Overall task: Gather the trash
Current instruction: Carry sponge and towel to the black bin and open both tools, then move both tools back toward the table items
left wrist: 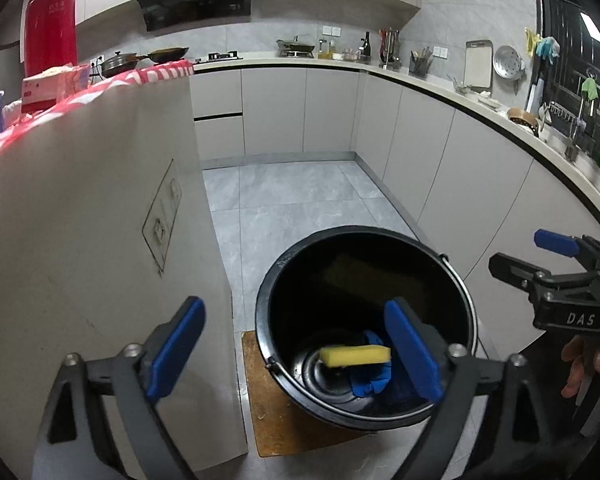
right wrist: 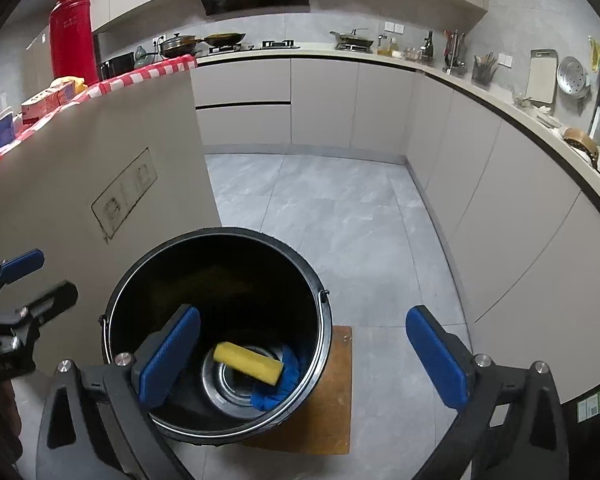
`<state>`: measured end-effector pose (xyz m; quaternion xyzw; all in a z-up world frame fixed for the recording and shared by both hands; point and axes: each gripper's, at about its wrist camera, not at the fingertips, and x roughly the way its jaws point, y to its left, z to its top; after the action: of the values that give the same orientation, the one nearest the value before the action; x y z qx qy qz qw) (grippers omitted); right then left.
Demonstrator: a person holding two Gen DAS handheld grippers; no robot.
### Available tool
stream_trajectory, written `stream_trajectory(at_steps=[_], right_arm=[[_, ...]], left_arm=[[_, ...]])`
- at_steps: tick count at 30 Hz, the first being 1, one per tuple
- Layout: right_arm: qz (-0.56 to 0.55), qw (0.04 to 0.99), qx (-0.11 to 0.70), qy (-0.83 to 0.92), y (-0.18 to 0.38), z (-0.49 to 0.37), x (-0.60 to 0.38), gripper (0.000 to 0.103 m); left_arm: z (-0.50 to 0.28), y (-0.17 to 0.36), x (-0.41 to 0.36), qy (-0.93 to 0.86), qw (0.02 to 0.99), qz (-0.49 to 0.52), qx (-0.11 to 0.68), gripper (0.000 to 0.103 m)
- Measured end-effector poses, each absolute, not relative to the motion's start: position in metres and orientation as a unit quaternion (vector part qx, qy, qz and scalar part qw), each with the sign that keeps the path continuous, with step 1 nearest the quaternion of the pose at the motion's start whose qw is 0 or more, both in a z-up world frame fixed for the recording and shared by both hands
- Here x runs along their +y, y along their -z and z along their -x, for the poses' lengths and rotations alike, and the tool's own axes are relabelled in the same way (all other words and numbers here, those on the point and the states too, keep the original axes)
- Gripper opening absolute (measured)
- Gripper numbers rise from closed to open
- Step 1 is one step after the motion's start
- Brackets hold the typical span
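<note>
Round black plastic bucket (left wrist: 366, 330) with a thin wire handle standing on a brown board (left wrist: 276, 412) on the grey tiled floor (left wrist: 296, 196), just beside the end panel of a beige kitchen island (left wrist: 100, 216). Inside the bucket, on its ribbed bottom, a yellow rectangular sponge (left wrist: 355, 355) lying flat, resting partly on a crumpled blue cloth (left wrist: 370, 376); both loose, touching neither gripper. Left gripper (left wrist: 296, 354), black frame with blue pads, held above the bucket's left rim, jaws spread wide and empty, one pad over the island side, the other over the bucket mouth. Right gripper (right wrist: 314, 358) likewise spread wide with nothing between the blue pads, left pad over the bucket interior, right pad over bare floor. Seen from the right wrist: same bucket (right wrist: 216, 334), sponge (right wrist: 248, 368) tilted across the cloth (right wrist: 286, 380), board (right wrist: 324, 396) showing beyond the rim. On the island top, a red-and-white checked cloth (right wrist: 140, 76) and a tall red cylinder (right wrist: 71, 28). Beige cabinets (left wrist: 440, 148) along the back and right walls.
</note>
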<state>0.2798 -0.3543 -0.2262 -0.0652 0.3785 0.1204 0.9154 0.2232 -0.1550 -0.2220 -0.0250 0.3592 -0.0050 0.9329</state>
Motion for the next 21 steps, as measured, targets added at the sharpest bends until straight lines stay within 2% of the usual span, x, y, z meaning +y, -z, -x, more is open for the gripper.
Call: stream_trajectory(at_steps=[8, 21], right_arm=[[0.045, 0.926, 0.359, -0.105, 0.197, -0.263, -0.360, 0.103], [0.026, 0.937, 0.332, -0.108, 0.128, -0.229, -0.334, 0.103]], left_arm=[[-0.217, 0.190, -0.163, 0.011, 0.938, 0.018, 0.347, 0.098], [-0.193, 0.133, -0.135, -0.012, 0.941, 0.005, 0.338, 0.098]])
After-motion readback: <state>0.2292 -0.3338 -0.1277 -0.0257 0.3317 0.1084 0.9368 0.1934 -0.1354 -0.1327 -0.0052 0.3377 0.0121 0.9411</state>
